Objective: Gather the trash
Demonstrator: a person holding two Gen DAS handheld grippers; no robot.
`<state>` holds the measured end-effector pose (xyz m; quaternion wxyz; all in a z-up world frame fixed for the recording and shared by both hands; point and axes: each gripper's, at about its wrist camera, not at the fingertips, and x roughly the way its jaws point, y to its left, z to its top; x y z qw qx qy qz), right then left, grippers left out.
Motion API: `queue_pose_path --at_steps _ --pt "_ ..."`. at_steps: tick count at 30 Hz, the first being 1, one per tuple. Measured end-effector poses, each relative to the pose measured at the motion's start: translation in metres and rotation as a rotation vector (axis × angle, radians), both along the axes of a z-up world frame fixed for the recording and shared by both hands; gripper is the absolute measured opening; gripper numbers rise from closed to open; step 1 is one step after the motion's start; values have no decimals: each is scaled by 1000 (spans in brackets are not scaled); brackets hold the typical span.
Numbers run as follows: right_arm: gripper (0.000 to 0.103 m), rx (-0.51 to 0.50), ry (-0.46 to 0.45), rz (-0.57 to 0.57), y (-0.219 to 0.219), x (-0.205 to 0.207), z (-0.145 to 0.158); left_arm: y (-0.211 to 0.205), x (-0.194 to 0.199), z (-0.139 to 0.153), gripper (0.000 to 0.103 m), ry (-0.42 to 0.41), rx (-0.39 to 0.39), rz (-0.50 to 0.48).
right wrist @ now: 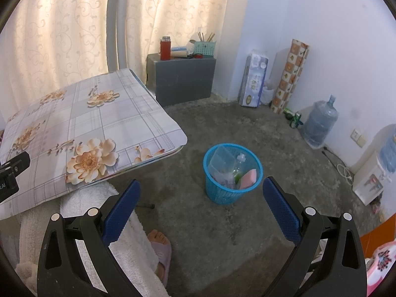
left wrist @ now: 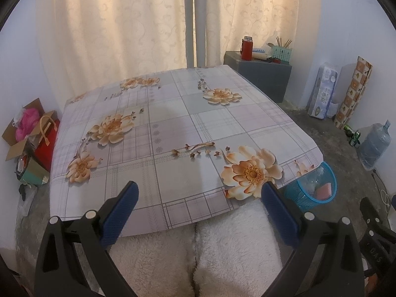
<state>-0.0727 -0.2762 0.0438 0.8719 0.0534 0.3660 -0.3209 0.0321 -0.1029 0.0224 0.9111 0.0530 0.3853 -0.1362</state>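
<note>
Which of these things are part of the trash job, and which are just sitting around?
Part of the job:
- blue bin, already holding a clear tub, a bottle and a pink piece
- left gripper and right gripper, both open and empty
- table

Just lying about:
- red flask
- water jug
- paper rolls pack
- cardboard box

Bare floor (right wrist: 222,123) around blue basket (right wrist: 232,188), table edge (right wrist: 158,158) just left
</note>
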Motion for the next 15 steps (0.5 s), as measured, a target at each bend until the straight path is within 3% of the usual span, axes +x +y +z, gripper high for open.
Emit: queue_pose_path --at_steps 15 --pt "95 -1 -1 2 0 -1 0 1 1 0 97 2 0 0"
